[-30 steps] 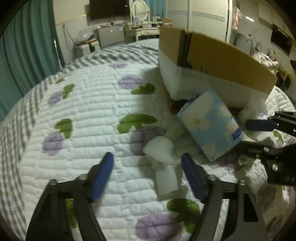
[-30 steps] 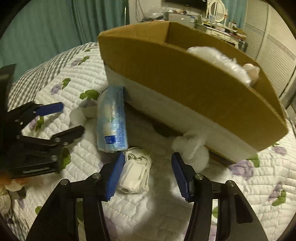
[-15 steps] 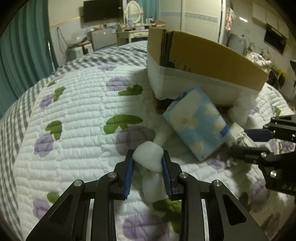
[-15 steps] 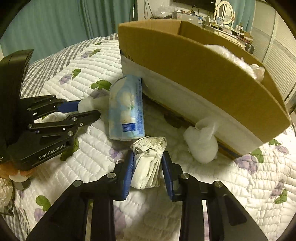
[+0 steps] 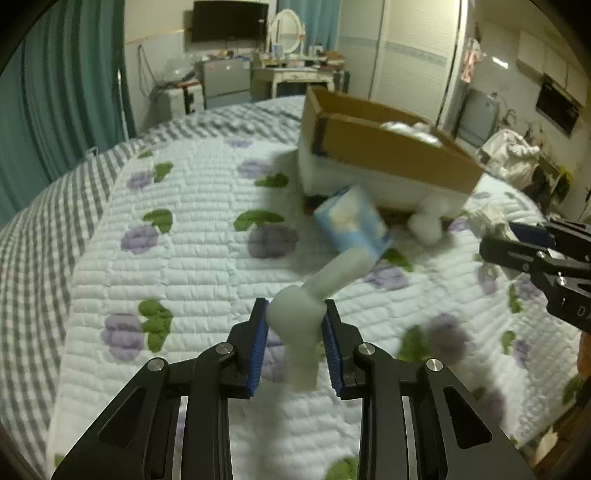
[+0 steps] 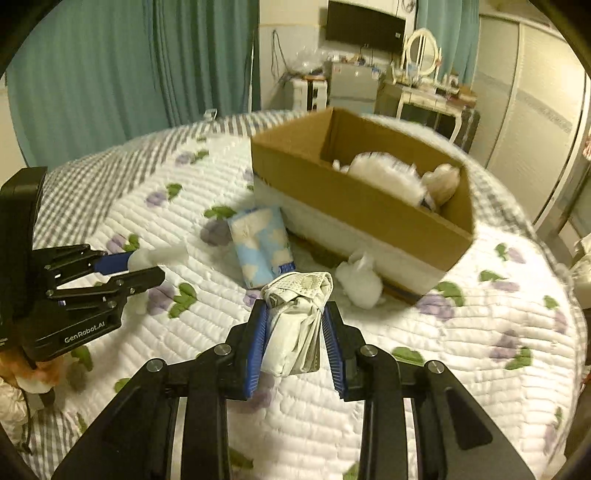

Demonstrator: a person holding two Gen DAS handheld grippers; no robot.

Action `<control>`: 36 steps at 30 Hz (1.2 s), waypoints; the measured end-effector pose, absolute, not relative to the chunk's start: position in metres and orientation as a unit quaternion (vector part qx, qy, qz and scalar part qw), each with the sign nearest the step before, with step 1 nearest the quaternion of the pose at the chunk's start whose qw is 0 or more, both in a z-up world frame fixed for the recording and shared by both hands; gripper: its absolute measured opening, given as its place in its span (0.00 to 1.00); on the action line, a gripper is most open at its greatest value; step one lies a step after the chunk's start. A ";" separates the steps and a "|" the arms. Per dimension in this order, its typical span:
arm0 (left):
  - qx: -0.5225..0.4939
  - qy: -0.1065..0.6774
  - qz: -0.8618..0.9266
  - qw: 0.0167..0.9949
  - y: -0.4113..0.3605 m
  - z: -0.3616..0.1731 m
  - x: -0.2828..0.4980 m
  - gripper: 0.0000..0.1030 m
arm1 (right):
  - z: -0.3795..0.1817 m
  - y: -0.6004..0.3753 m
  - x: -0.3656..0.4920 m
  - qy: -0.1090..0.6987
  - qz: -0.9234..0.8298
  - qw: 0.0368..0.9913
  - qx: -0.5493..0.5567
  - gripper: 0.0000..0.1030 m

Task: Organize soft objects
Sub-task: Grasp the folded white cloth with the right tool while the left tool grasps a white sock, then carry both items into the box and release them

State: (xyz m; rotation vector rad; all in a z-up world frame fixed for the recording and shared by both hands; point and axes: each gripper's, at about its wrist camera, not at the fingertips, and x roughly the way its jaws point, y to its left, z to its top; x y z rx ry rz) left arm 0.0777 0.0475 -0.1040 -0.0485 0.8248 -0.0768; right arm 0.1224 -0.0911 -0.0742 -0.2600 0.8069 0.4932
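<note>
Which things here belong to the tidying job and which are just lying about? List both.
Job:
- white foam piece, in left hand-held gripper
- folded white cloth, in right hand-held gripper
- tissue pack
- cotton wad
- cardboard box

Lying about:
- television
- vanity mirror

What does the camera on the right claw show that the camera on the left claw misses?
Only the right view looks down into the cardboard box, showing fluffy white things inside, and shows the folded white cloth bundle that the right claw grips. Only the left view shows clearly the white foam piece pinched in the left claw. Both show the blue tissue pack and the cotton wad beside the box on the quilt.
</note>
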 end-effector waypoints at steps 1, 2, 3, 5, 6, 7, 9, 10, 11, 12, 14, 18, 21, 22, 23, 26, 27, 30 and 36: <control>-0.025 0.396 -0.039 0.917 0.046 -0.098 0.075 0.27 | -0.069 -0.093 0.118 0.380 0.235 0.886 -0.127 0.29; -0.026 0.392 -0.041 0.919 0.044 -0.091 0.071 0.27 | -0.061 -0.095 0.111 0.370 0.233 0.891 -0.128 0.29; -0.028 0.387 -0.045 0.921 0.041 -0.084 0.068 0.27 | -0.054 -0.097 0.108 0.363 0.231 0.894 -0.126 0.29; -0.026 0.375 -0.048 0.925 0.036 -0.068 0.064 0.27 | -0.039 -0.104 0.103 0.352 0.231 0.900 -0.116 0.29; -0.024 0.370 -0.049 0.928 0.033 -0.060 0.063 0.27 | -0.032 -0.107 0.102 0.346 0.230 0.902 -0.113 0.29; -0.023 0.364 -0.050 0.930 0.031 -0.052 0.064 0.27 | -0.024 -0.110 0.101 0.340 0.227 0.906 -0.111 0.29; -0.021 0.345 -0.055 0.937 0.023 -0.032 0.063 0.27 | -0.007 -0.116 0.101 0.329 0.223 0.911 -0.108 0.29; -0.019 0.336 -0.057 0.940 0.019 -0.023 0.063 0.27 | 0.000 -0.119 0.102 0.324 0.222 0.914 -0.106 0.29; -0.016 0.325 -0.060 0.944 0.015 -0.012 0.066 0.27 | 0.012 -0.122 0.104 0.316 0.221 0.917 -0.103 0.29; -0.014 0.317 -0.062 0.946 0.012 -0.005 0.068 0.27 | 0.020 -0.125 0.107 0.309 0.219 0.920 -0.100 0.29; -0.010 0.302 -0.067 0.951 0.005 0.011 0.077 0.27 | 0.038 -0.131 0.114 0.294 0.217 0.926 -0.092 0.29; -0.011 0.282 -0.069 0.957 -0.002 0.030 0.105 0.27 | 0.072 -0.143 0.134 0.255 0.211 0.941 -0.072 0.29; -0.016 0.277 -0.068 0.958 -0.005 0.037 0.132 0.27 | 0.087 -0.146 0.155 0.231 0.204 0.949 -0.071 0.29; -0.016 0.276 -0.067 0.959 -0.006 0.037 0.141 0.27 | 0.089 -0.146 0.163 0.225 0.202 0.950 -0.070 0.29; -0.014 0.274 -0.065 0.959 -0.009 0.038 0.152 0.27 | 0.091 -0.145 0.173 0.221 0.202 0.952 -0.068 0.29; -0.010 0.275 -0.058 0.960 -0.013 0.034 0.181 0.27 | 0.089 -0.146 0.200 0.218 0.206 0.953 -0.050 0.29; -0.011 0.277 -0.057 0.959 -0.014 0.032 0.189 0.27 | 0.086 -0.146 0.210 0.220 0.206 0.952 -0.046 0.29; -0.003 0.287 -0.050 0.957 -0.020 0.017 0.217 0.27 | 0.070 -0.145 0.240 0.233 0.197 0.951 -0.052 0.29; 0.001 0.317 -0.040 0.948 -0.026 -0.025 0.260 0.27 | 0.019 -0.153 0.304 0.292 0.193 0.936 -0.031 0.29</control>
